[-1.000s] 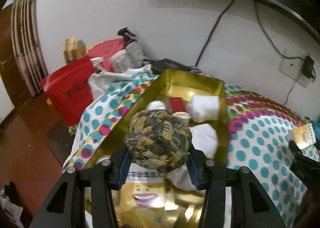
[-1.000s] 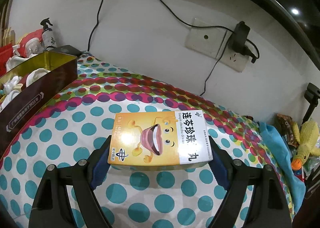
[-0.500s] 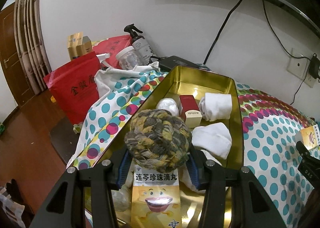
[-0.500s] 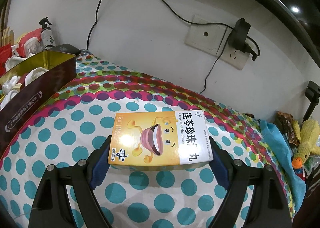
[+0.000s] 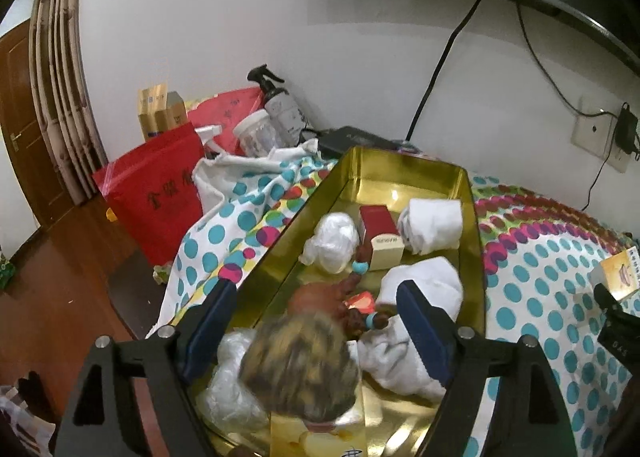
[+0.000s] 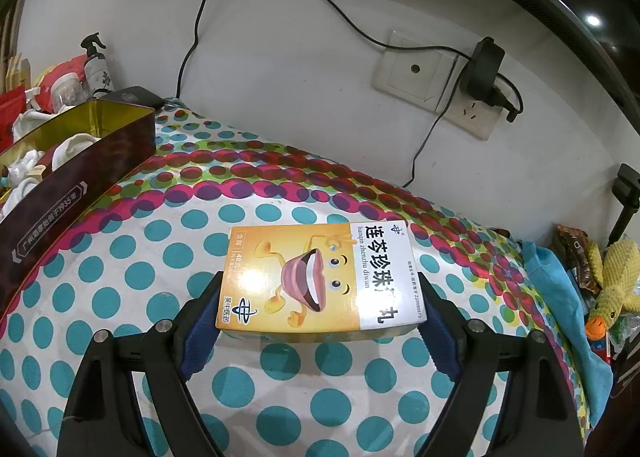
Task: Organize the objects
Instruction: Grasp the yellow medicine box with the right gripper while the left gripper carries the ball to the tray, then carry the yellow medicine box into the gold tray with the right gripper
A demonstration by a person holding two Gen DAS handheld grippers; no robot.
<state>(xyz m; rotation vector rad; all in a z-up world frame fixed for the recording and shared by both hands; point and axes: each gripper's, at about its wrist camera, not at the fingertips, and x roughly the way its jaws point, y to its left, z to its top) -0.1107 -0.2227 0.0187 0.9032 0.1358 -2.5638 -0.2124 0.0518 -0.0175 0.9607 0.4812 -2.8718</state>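
Note:
My left gripper is open above the gold tin box. A blurred yellow-grey woven ball is dropping between the fingers into the tin. The tin holds white cloth rolls, a red box, a bead string and plastic-wrapped bundles. My right gripper is shut on an orange and white medicine box, held just above the dotted tablecloth. The tin also shows at the left of the right wrist view.
A red bag, a spray bottle, a plastic jar and a black device stand behind the tin by the wall. A wall socket with charger is behind. A yellow duck toy and blue cloth lie at right.
My left gripper has opened and let go of the woven ball, which falls into the tin. The right gripper still holds the medicine box, nearly still.

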